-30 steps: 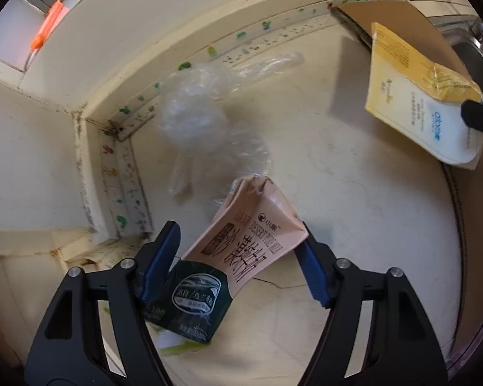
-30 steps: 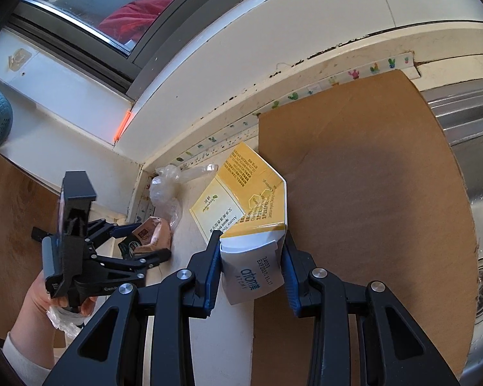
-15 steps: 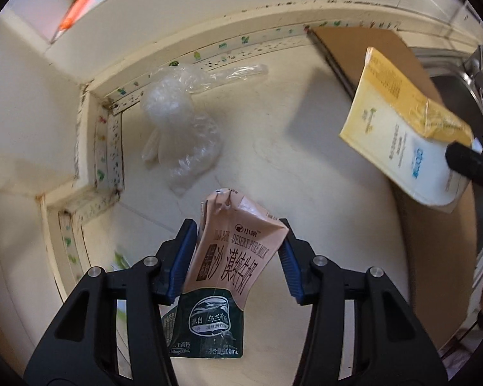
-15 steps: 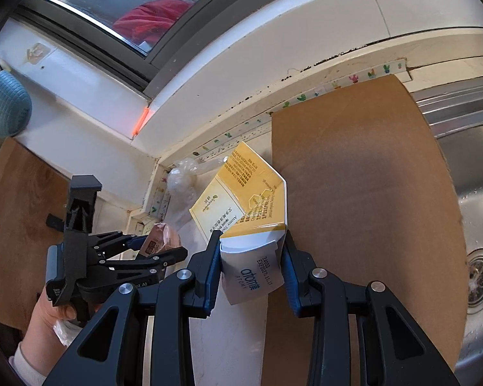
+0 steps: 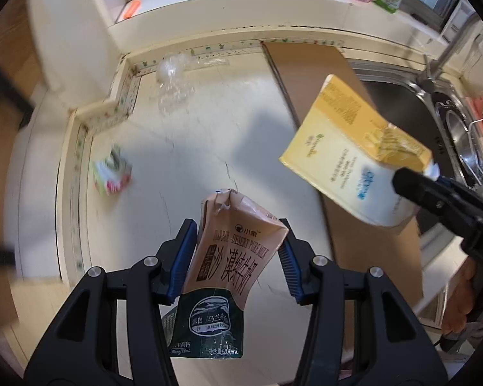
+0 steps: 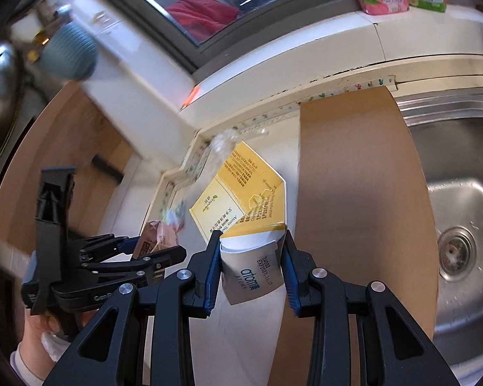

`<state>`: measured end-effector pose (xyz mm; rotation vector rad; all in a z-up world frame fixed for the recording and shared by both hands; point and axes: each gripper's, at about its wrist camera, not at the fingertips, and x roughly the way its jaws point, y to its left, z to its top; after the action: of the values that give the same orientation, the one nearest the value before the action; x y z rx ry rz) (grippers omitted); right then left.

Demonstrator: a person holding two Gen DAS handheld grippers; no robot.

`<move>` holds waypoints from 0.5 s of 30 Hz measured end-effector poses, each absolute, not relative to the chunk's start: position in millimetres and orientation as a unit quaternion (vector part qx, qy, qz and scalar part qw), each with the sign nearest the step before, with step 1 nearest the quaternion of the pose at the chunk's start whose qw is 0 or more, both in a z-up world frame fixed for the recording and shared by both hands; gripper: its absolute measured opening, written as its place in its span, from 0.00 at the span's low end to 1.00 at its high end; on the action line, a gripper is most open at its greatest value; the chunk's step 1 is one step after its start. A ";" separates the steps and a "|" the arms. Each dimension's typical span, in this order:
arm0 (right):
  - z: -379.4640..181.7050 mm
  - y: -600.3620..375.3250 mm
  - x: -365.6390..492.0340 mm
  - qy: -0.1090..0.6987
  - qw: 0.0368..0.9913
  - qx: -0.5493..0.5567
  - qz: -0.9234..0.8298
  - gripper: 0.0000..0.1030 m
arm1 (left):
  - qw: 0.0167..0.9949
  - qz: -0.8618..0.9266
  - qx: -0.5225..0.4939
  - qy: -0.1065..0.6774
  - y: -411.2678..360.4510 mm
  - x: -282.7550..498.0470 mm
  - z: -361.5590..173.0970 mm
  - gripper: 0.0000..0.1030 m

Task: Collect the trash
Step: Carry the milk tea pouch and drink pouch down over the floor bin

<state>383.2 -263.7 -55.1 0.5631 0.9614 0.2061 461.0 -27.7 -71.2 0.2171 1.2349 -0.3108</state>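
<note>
The left tool (image 5: 238,257) is clamped on a crumpled milk carton (image 5: 228,263), tan at the top and dark green at the base. Both blue pads (image 5: 185,254) press against the carton's sides; its torn top projects ahead of the fingertips and its base hangs back between the tool's arms. The carton is held clear above the pale counter (image 5: 209,128).

The right tool (image 6: 251,267) is closed on a yellow-and-white box (image 6: 248,212). The pads (image 6: 211,263) grip the white end of the box, and the yellow body extends forward and up from the fingertips. In the left wrist view this box (image 5: 347,160) sits to the right of the left tool, with the right tool entering from the right edge, carried by a hand (image 5: 460,299). In the right wrist view the left tool (image 6: 145,251) sits to the lower left, with a hand and pale sleeve (image 6: 25,353) beneath it.

Ahead of the left tool, near the counter's back corner, lies a clump of clear plastic wrap (image 5: 174,80). To the left of the left tool, a small green-and-pink carton (image 5: 111,173) lies on the counter by the wall trim; it is blurred. A brown board (image 6: 354,193) lies just right of the right tool, with a steel sink (image 6: 460,218) beyond it.
</note>
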 end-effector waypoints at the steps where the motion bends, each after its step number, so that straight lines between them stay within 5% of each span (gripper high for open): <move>1: -51.3 -260.0 372.4 0.455 0.845 0.263 0.099 0.32 | 0.802 -0.142 0.097 0.572 -26.9 443.1 -66.0 0.46; 15: -14.2 -194.1 188.9 0.445 0.869 0.186 0.112 0.32 | 0.841 -0.107 0.016 0.531 32.6 258.8 -24.3 0.46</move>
<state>188.9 -194.1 -14.2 0.3888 0.9317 0.2339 258.8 32.6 -24.3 0.0331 1.1218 -0.2266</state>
